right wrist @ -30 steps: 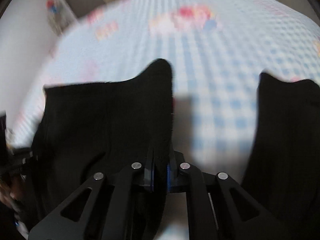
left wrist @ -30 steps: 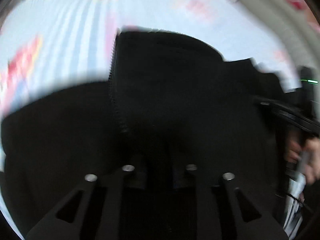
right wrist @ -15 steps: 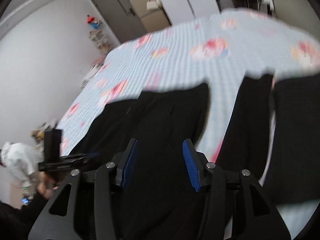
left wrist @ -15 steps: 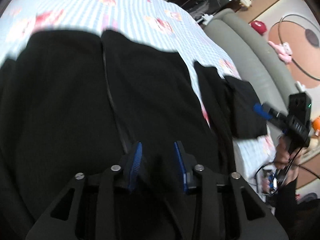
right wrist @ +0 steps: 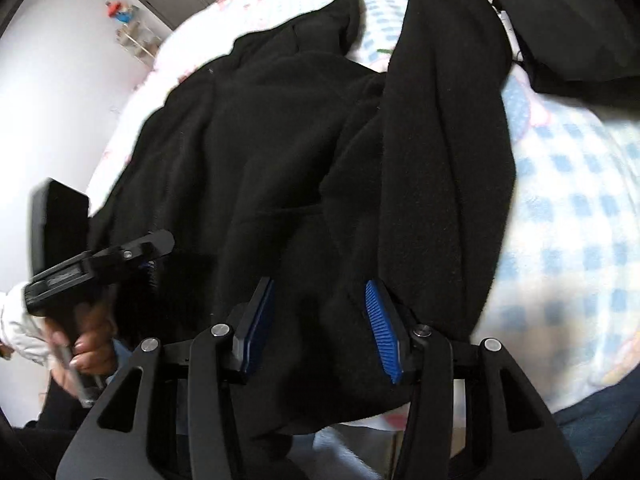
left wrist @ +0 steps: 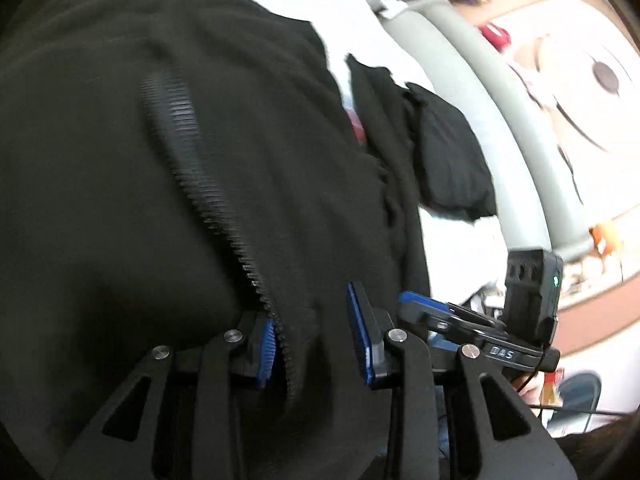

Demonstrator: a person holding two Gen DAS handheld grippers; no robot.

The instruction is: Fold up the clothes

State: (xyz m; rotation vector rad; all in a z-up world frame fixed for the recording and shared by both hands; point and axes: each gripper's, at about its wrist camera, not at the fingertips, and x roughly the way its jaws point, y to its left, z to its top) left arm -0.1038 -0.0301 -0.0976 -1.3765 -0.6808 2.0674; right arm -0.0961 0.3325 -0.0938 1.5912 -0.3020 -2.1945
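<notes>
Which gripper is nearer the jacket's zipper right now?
Left. The left gripper straddles the zipper at the hem of the black jacket; the right gripper sits further along that hem, beside the sleeve.

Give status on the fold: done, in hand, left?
Done: nothing folded; the black zip jacket lies rumpled on the checked bedsheet. In hand: left gripper and right gripper have open jaws around its near hem, zipper between the left jaws. Left: grasp and every fold.
</notes>
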